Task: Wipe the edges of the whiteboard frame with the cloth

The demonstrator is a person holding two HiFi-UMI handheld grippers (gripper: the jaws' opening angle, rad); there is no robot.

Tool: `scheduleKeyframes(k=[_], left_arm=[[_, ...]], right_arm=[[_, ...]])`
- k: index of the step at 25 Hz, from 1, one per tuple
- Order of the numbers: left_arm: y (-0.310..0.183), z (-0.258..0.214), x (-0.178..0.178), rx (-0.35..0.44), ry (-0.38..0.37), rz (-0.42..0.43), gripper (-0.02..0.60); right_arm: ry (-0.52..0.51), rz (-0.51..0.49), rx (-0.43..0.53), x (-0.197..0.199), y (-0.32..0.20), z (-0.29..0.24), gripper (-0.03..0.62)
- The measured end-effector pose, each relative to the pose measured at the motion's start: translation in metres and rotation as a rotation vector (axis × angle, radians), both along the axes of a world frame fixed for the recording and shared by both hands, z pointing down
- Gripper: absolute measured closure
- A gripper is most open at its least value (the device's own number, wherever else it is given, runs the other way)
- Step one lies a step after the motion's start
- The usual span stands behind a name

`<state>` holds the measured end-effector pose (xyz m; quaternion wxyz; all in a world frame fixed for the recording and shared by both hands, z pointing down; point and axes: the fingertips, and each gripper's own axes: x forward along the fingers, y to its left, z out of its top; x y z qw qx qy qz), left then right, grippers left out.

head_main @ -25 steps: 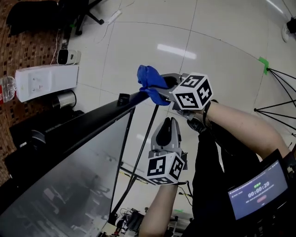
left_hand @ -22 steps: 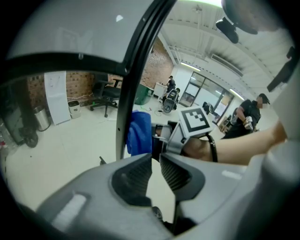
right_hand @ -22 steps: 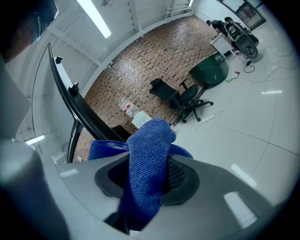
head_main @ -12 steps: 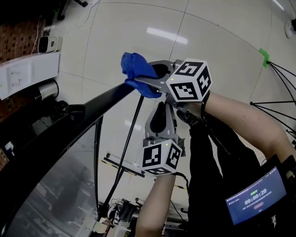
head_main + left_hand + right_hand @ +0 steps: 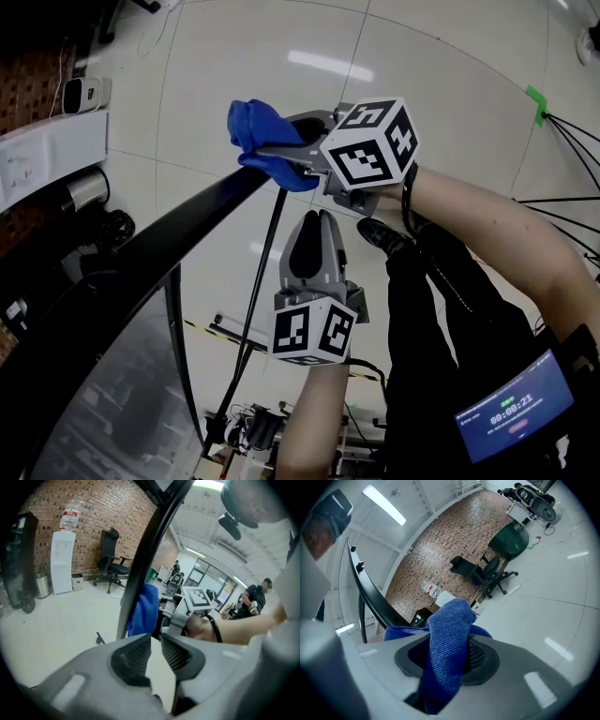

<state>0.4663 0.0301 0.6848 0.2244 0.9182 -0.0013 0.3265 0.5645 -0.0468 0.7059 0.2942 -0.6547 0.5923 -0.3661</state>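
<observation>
Wipe step in hand: the cloth (image 5: pixel 255 127) is clamped in the right claw (image 5: pixel 284 156) and appears pressed to the top edge of the whiteboard frame (image 5: pixel 187 225), at its end. The left claw (image 5: pixel 314 225) is narrow (jaws just eased open a crack, nothing betw. them) and is held just below. Next, prob.: cloth to be dragged along the edge w/ contact kept.

Right gripper (image 5: pixel 281 155) uppermost, fingers (image 5: pixel 480 657) clamped on the cloth (image 5: pixel 253 127); left gripper (image 5: pixel 314 223) just below, empty fingers (image 5: pixel 133 656) just parting slightly.
</observation>
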Motion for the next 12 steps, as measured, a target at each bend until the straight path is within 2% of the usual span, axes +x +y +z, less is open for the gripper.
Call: scheduleKeyframes(k=[7, 12], left_arm=[[-0.008, 0.005, 0.001, -0.01, -0.008, 0.014, 0.512], [-0.019, 0.008, 0.0, -0.031, -0.032, 0.003, 0.512]], right_arm=[[0.002, 0.052, -0.111, -0.002, 0.001, 0.049, 0.454], [-0.031, 0.039, -0.164, -0.004, -0.004, 0.082, 0.454]])
